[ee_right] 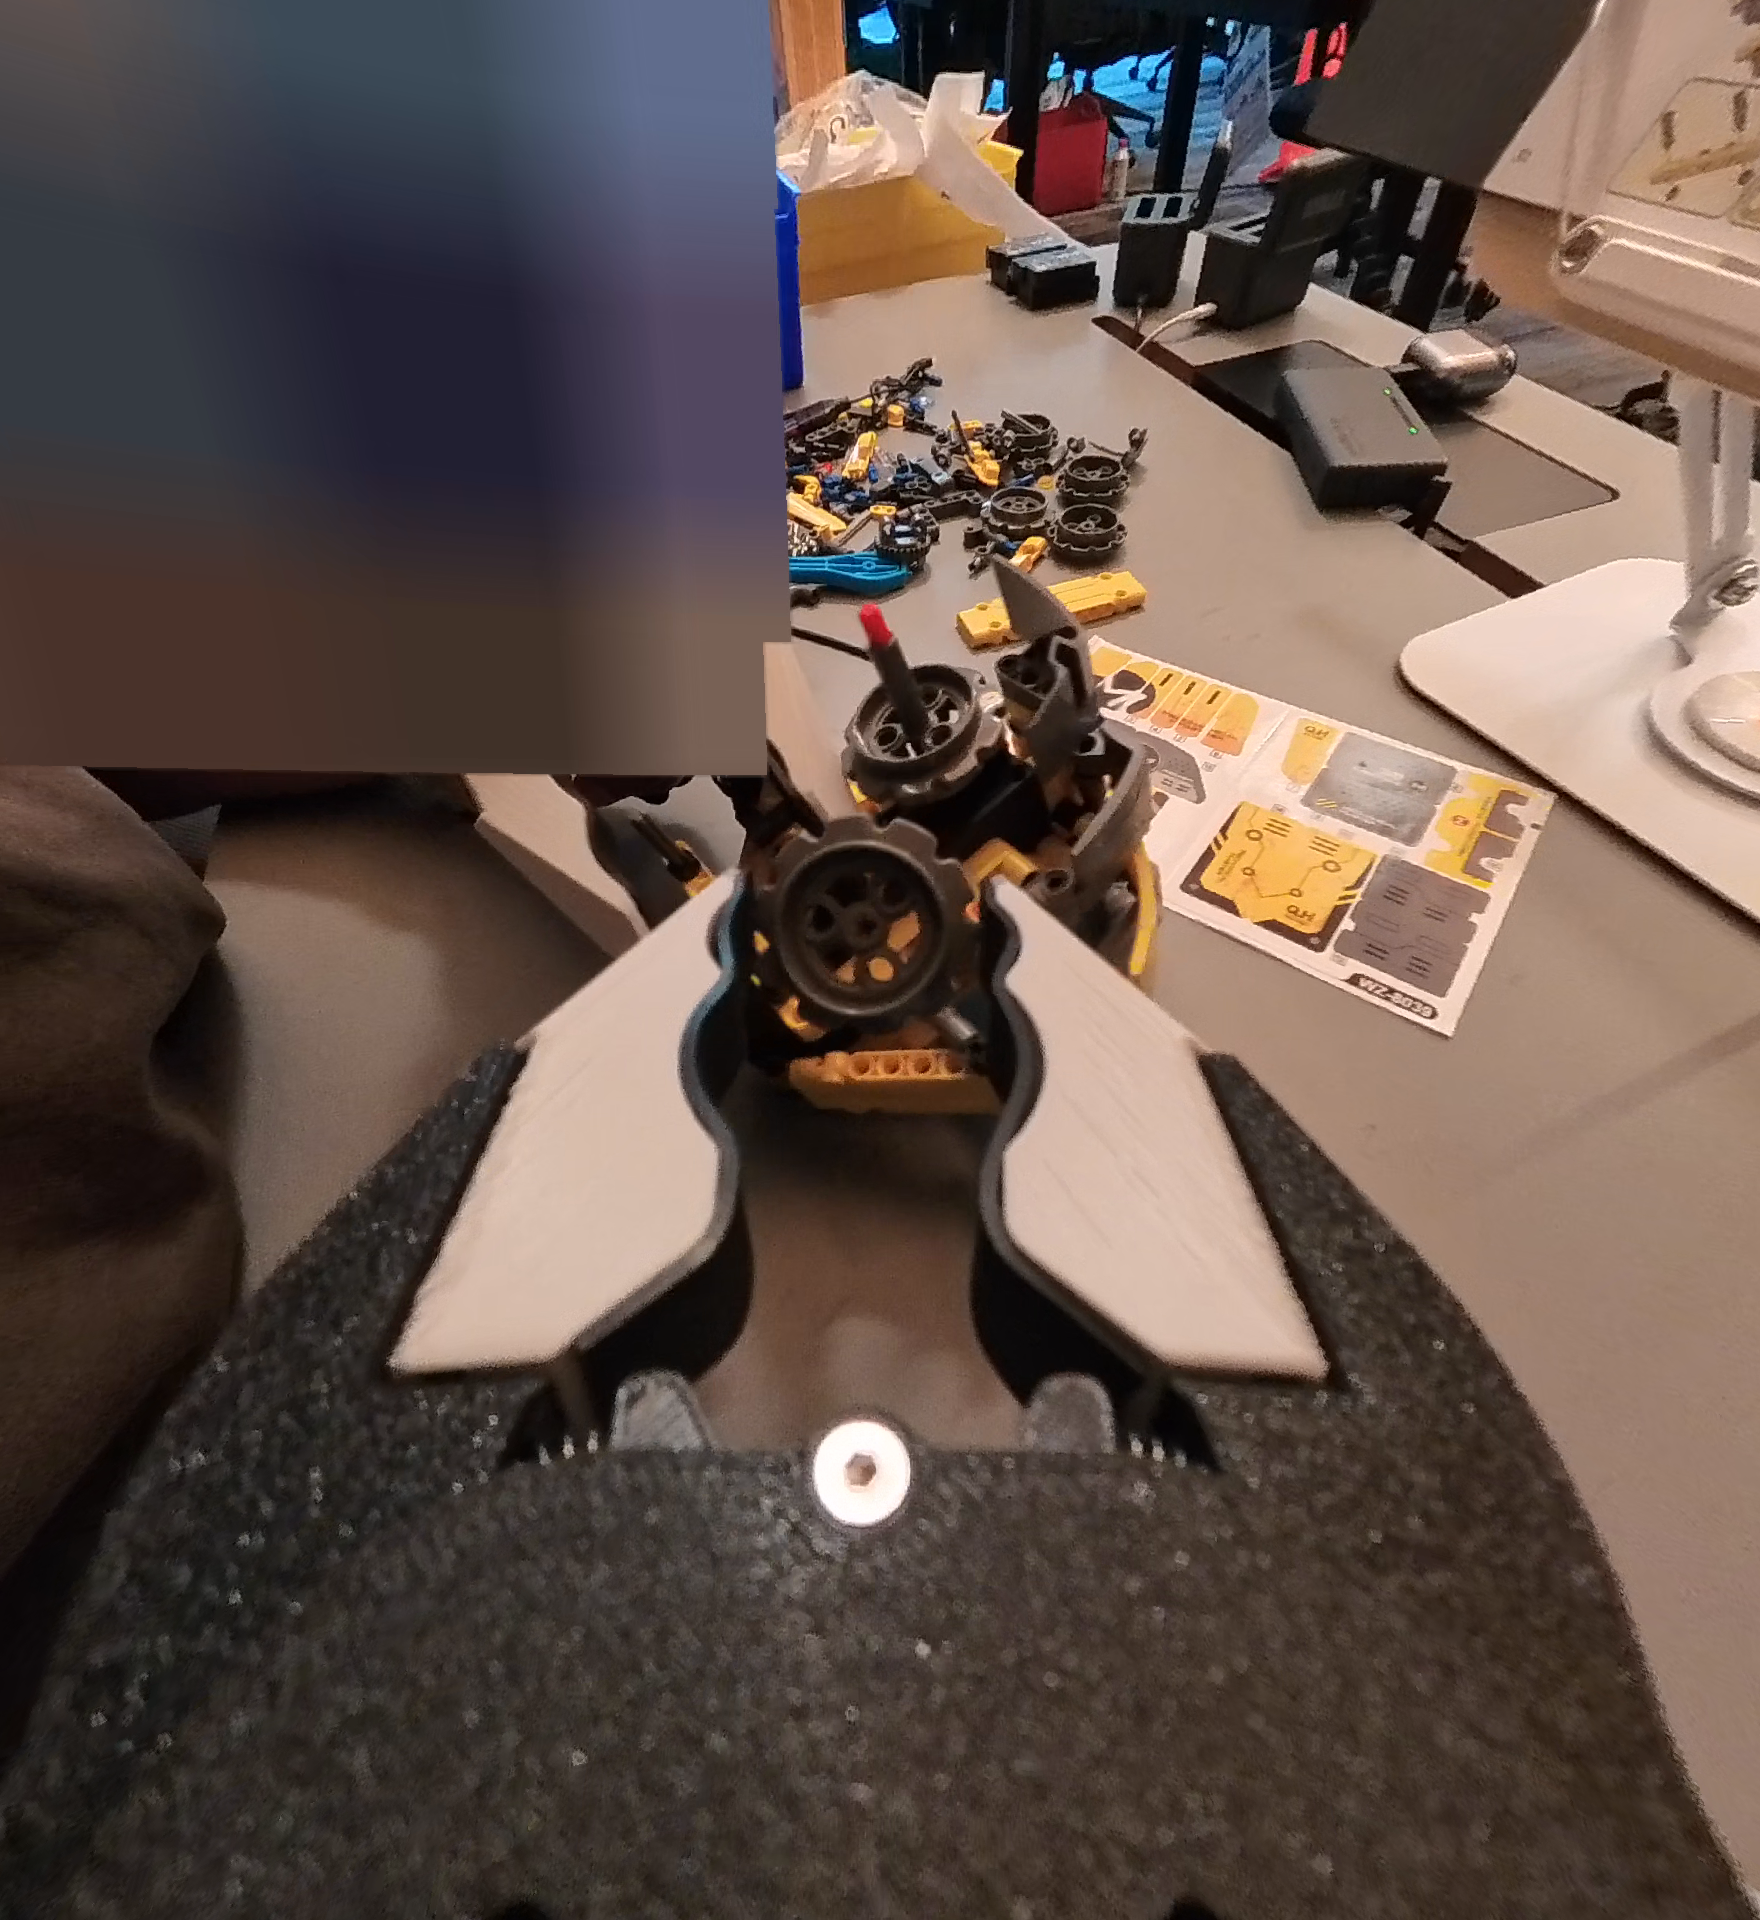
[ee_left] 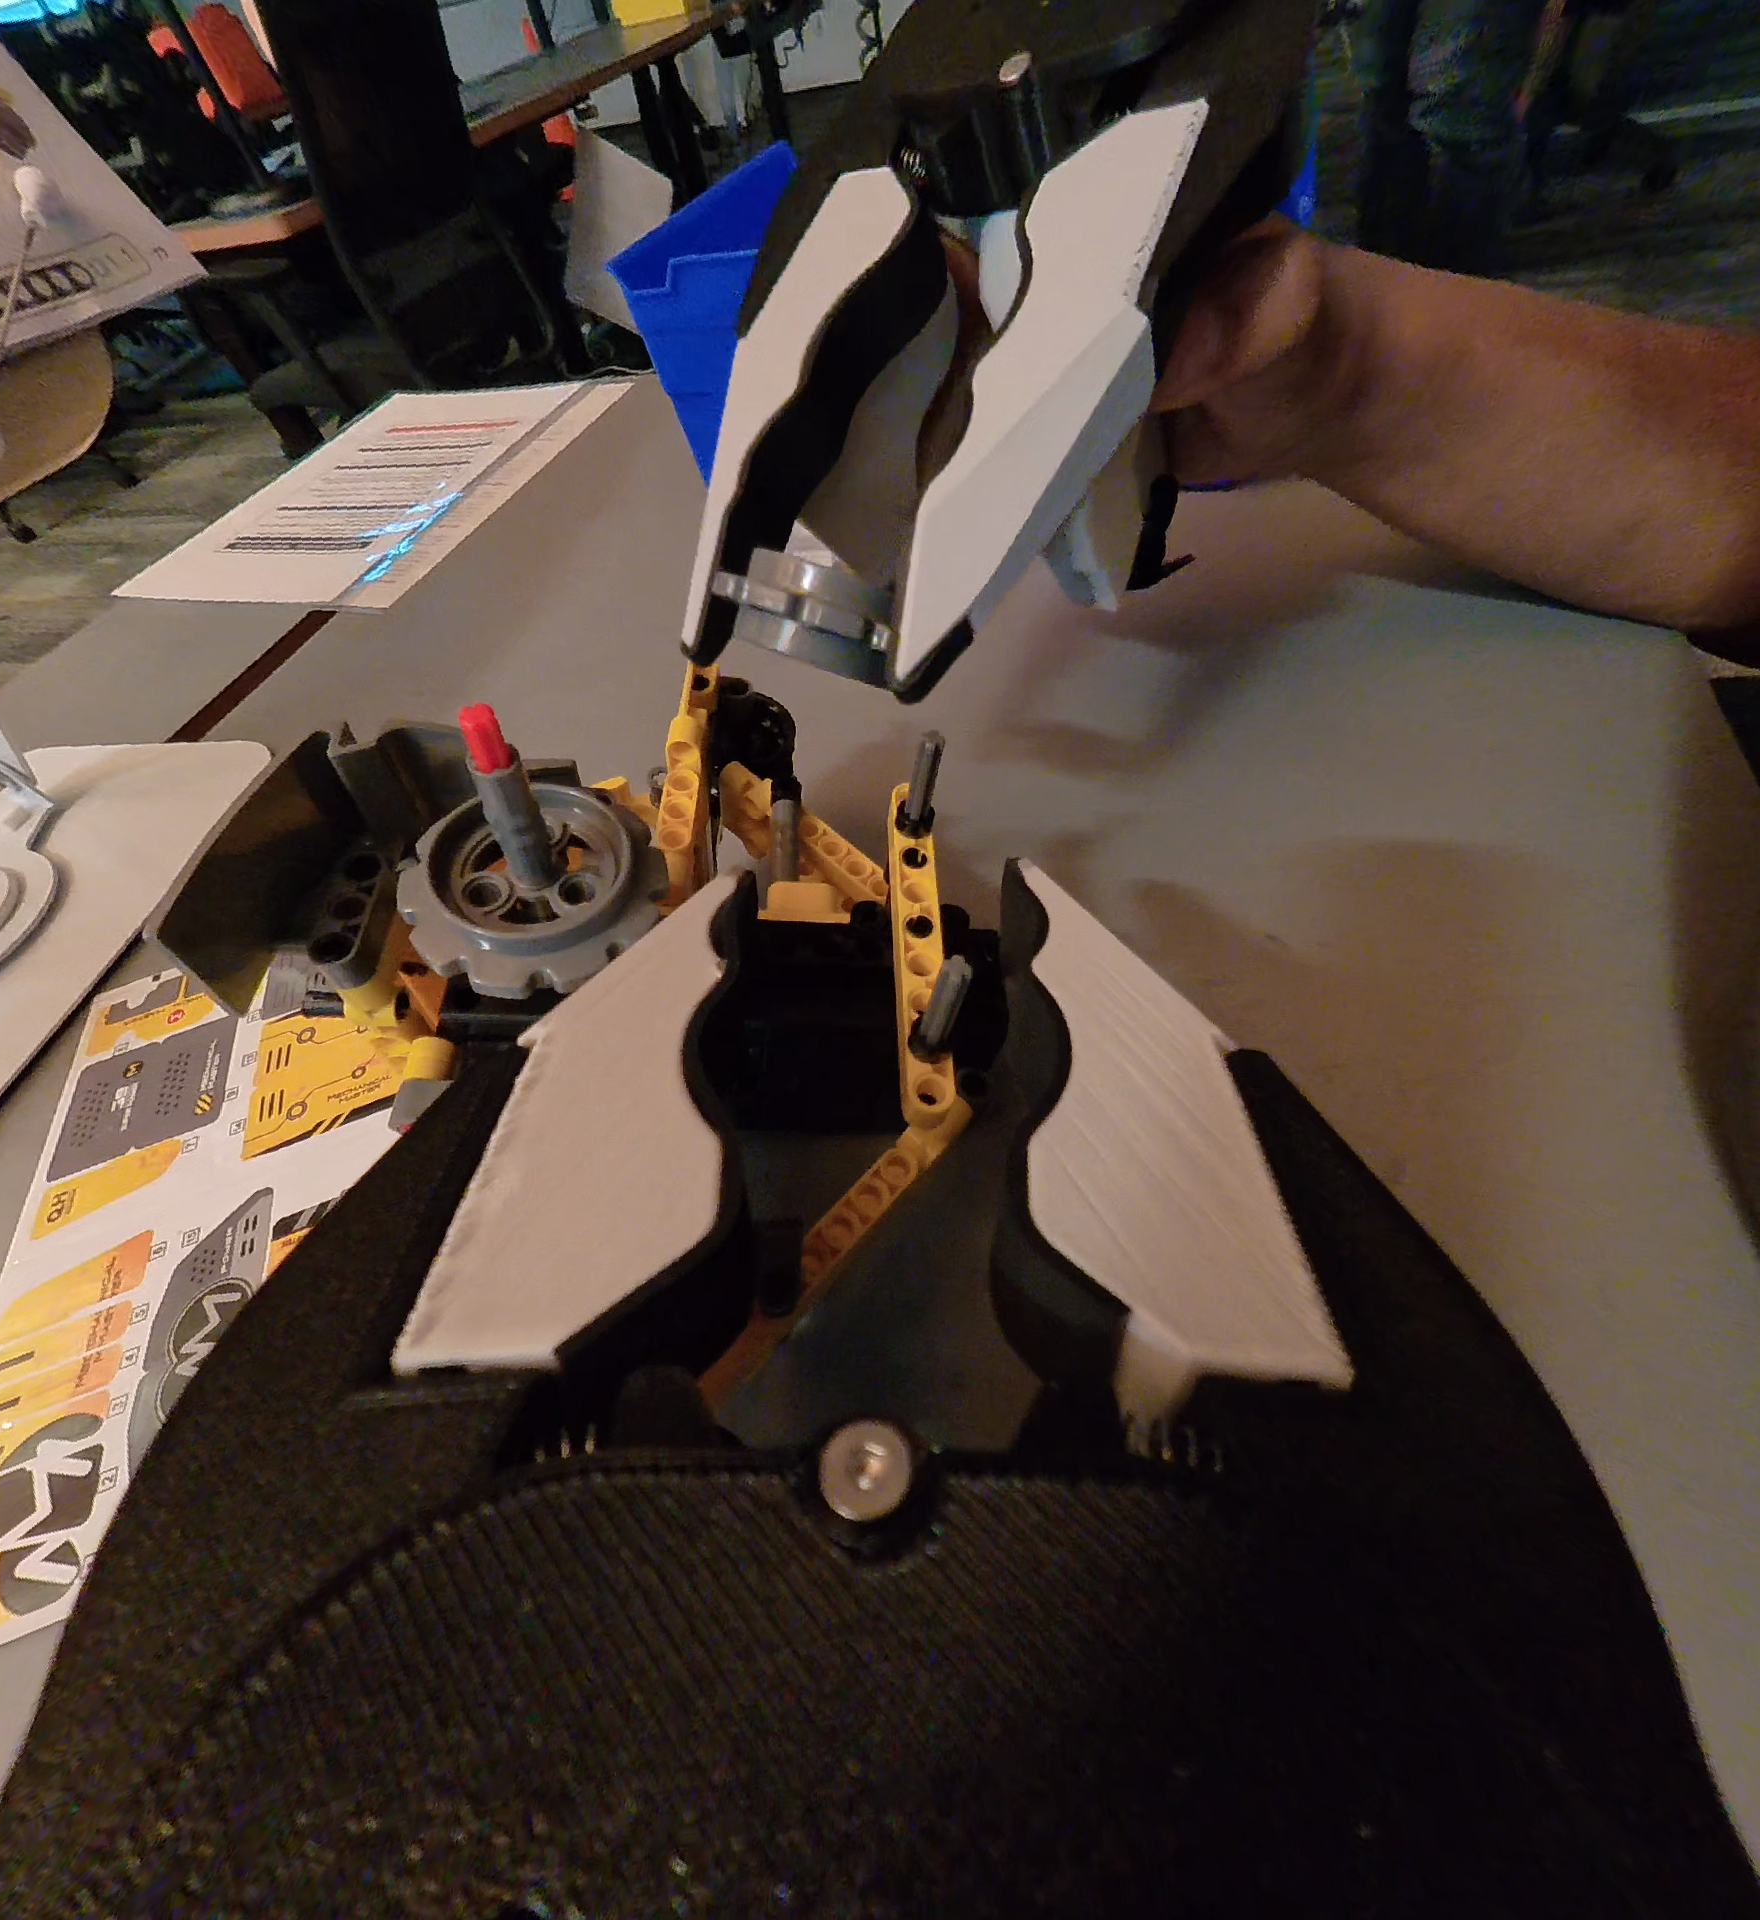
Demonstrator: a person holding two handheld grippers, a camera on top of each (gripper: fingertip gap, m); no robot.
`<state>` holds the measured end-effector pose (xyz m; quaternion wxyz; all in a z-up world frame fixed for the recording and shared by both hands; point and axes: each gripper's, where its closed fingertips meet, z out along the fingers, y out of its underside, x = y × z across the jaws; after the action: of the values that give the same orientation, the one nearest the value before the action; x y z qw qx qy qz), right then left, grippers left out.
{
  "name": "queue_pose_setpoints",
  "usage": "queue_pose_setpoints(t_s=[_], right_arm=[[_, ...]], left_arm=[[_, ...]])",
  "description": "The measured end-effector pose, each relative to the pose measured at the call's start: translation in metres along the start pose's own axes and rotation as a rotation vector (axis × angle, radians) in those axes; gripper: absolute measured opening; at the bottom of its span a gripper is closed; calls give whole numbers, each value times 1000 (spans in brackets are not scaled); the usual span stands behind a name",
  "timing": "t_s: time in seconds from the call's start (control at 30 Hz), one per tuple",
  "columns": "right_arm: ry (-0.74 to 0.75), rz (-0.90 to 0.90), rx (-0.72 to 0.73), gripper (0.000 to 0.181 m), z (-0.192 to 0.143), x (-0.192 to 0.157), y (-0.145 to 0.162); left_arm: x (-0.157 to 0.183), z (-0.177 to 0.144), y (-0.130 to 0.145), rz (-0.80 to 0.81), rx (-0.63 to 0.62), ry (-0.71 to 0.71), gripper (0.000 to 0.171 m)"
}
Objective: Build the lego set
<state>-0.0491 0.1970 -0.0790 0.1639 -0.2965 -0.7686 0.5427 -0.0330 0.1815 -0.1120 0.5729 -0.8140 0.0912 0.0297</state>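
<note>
My left gripper [ee_left: 871, 904] is shut on a yellow and black brick-built model [ee_left: 834, 1039] that rests on the grey table [ee_left: 1323, 935]. The model carries one grey toothed wheel [ee_left: 533, 894] on a grey axle with a red tip [ee_left: 481, 727]. Two bare grey axles [ee_left: 926, 774] stick up from its yellow beams. My right gripper [ee_left: 808, 655] is shut on a second grey toothed wheel [ee_left: 803, 608] and holds it just above the model's top. In the right wrist view this held wheel [ee_right: 860, 925] sits between my right gripper's [ee_right: 863, 894] tips, in front of the model [ee_right: 959, 821].
A sticker sheet [ee_right: 1354, 862] lies beside the model. A pile of loose parts [ee_right: 959, 488] lies farther back. A white stand base [ee_right: 1582, 675], black boxes [ee_right: 1354, 426], a blue bin [ee_left: 689, 312] and a printed page [ee_left: 377, 499] are around. A person's forearm [ee_left: 1478, 436] reaches in. The grippers' ends are close to 4 centimetres from one another. Both grippers' tips are roughly 35 centimetres from the white stand base [ee_right: 1582, 675].
</note>
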Motion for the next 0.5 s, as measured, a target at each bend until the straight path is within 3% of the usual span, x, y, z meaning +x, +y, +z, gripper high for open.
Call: queue_pose_setpoints(t_s=[0.5], right_arm=[[-14, -75, -105, 42, 5, -10, 15]], left_arm=[[-1, 1, 1, 3, -5, -5, 46]])
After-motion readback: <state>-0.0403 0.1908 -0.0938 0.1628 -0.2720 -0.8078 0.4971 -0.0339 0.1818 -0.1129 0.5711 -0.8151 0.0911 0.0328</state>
